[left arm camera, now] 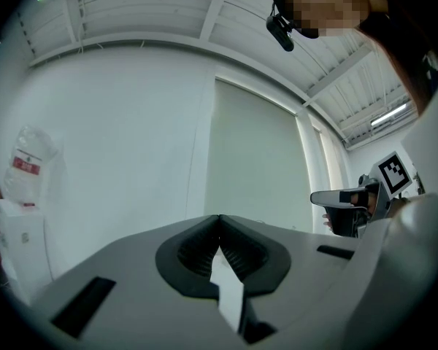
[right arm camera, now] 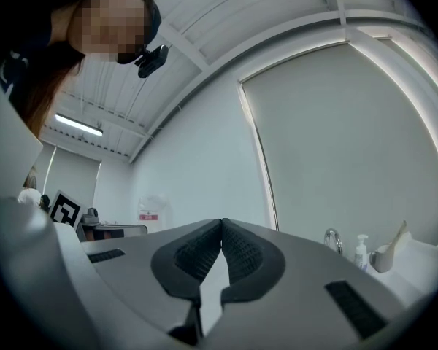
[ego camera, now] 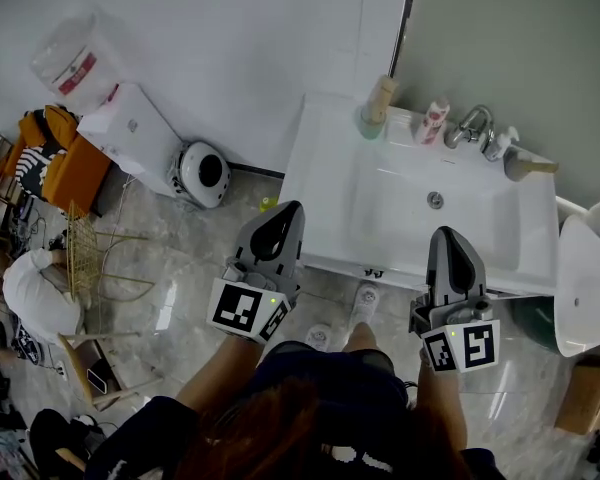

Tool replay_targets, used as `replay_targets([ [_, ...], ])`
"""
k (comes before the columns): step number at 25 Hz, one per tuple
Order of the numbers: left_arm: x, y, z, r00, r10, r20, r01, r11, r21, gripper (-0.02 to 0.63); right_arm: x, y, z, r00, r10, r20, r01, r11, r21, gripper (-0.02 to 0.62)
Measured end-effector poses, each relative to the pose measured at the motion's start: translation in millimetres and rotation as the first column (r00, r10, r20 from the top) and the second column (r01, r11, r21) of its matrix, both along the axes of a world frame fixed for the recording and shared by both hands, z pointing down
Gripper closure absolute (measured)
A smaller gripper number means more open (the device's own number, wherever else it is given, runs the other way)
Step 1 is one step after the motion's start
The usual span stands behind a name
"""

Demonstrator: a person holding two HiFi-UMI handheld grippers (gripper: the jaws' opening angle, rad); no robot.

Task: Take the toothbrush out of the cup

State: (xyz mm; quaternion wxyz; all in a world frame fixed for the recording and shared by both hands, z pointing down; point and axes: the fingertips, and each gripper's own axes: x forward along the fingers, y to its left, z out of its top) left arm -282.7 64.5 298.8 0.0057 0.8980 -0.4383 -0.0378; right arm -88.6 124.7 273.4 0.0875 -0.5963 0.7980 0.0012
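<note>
A white sink (ego camera: 330, 183) stands ahead of me against the wall. At its back right corner a grey cup (ego camera: 513, 165) holds a toothbrush (ego camera: 542, 167) whose pale handle leans out to the right. The right gripper view shows the same cup (right arm camera: 383, 258) and toothbrush (right arm camera: 401, 233) at the far right. My left gripper (ego camera: 293, 208) is shut and empty, over the floor by the sink's front left corner. Its tips (left arm camera: 219, 217) meet against the bare wall. My right gripper (ego camera: 445, 233) is shut and empty too, at the sink's front edge, well short of the cup.
On the sink's back ledge stand a faucet (ego camera: 470, 123), a pump bottle (ego camera: 498, 143), a pink-and-white bottle (ego camera: 433, 121) and a beige-topped item on a green base (ego camera: 377, 103). A toilet (ego camera: 585, 288) is at the right. A round white device (ego camera: 202, 173) and a white box (ego camera: 135, 133) sit at the left.
</note>
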Motion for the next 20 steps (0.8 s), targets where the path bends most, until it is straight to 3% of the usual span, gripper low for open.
replay_targets([
  [13, 64, -126, -14, 0.987, -0.158, 0.013, 0.158, 0.987, 0.028, 0.591, 93, -137, -13, 0.994, -0.108, -0.016, 0.108, 0.994, 0.014, 0.580],
  [20, 81, -170, -13, 0.975, -0.221, 0.012, 0.221, 0.975, 0.029, 0.591, 110, -196, -6, 0.982, -0.188, -0.008, 0.188, 0.982, 0.000, 0.580],
])
